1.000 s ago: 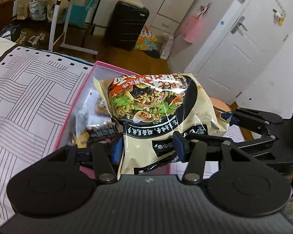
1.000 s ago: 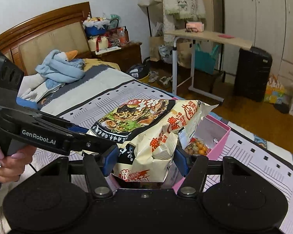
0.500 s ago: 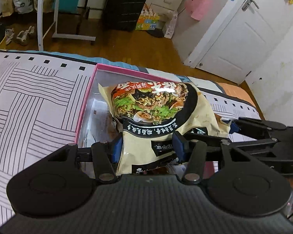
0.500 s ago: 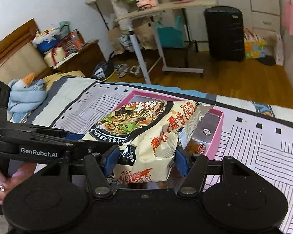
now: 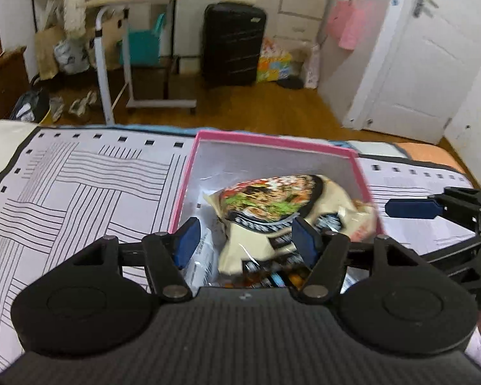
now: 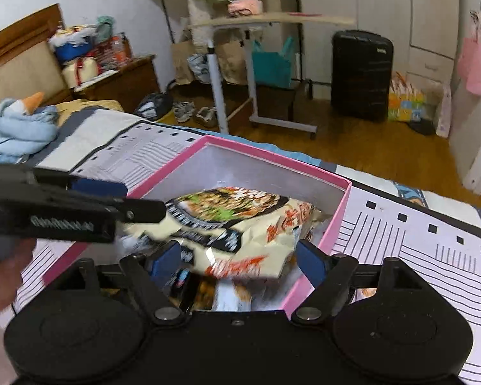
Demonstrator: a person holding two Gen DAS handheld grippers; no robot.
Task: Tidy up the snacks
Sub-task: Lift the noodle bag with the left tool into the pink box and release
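Change: we let go, both tongs, left (image 5: pixel 245 240) and right (image 6: pixel 237 260), now spread, empty | noodle pack (image 5: pixel 272 207) dropped inside pink box (image 5: pixel 272 138) | stowed, next snack.

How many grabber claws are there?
2. The left gripper is open over the near end of the pink box; the right gripper is open beside it, above the noodle bag.

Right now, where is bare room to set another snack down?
The far end of the pink box, behind the noodle bag, shows bare floor. The patterned sheet left of the box is open. The near end is crowded with small packets.
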